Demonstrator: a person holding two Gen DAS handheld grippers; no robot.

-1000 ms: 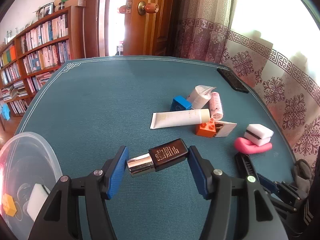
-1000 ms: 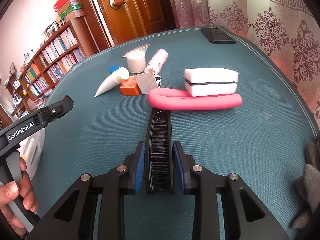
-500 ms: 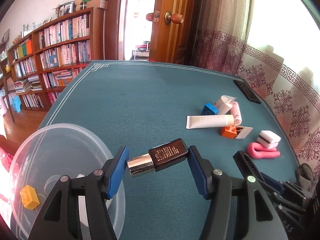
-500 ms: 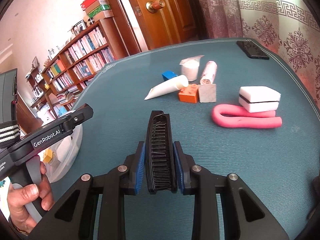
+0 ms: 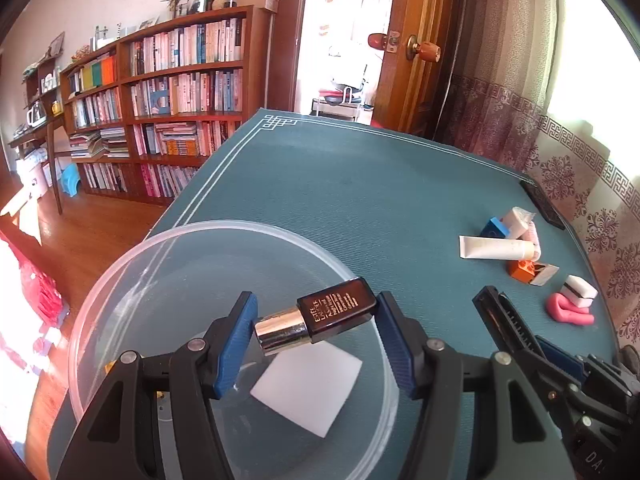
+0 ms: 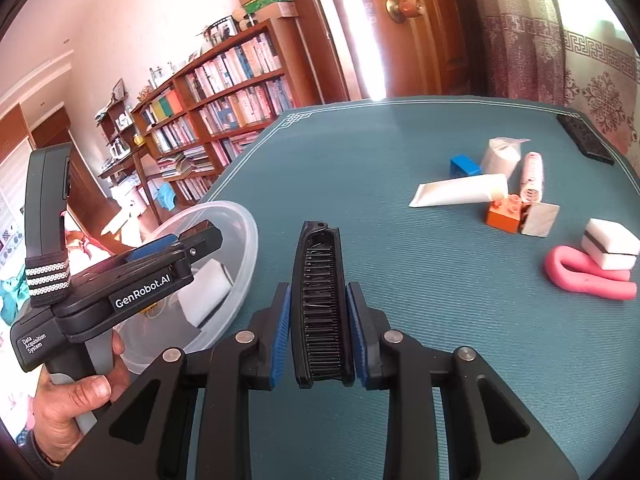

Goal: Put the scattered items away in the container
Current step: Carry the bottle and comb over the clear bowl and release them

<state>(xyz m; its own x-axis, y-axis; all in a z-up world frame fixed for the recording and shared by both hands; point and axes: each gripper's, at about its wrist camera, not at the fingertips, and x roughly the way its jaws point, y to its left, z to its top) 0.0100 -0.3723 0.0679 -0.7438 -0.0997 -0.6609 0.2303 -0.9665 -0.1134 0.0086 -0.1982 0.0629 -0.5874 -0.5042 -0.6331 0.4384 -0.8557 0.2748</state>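
Brown bottle (image 5: 335, 314) in left gripper (image 5: 316, 328), one comb (image 6: 320, 304) in right gripper (image 6: 318, 320), one bowl (image 5: 120, 264)

The brown cosmetic bottle (image 5: 335, 313), sitting near 6 o'clock in the left wrist view, is showing gold "ESTEE LAUDER" lettering; the smaller lines under it are too fine to read. In the right wrist view, the left gripper (image 6: 120, 280) at 9 o'clock is displaying "GenRobot.AI" on its side and "Data Acquisition System" lower on its body.
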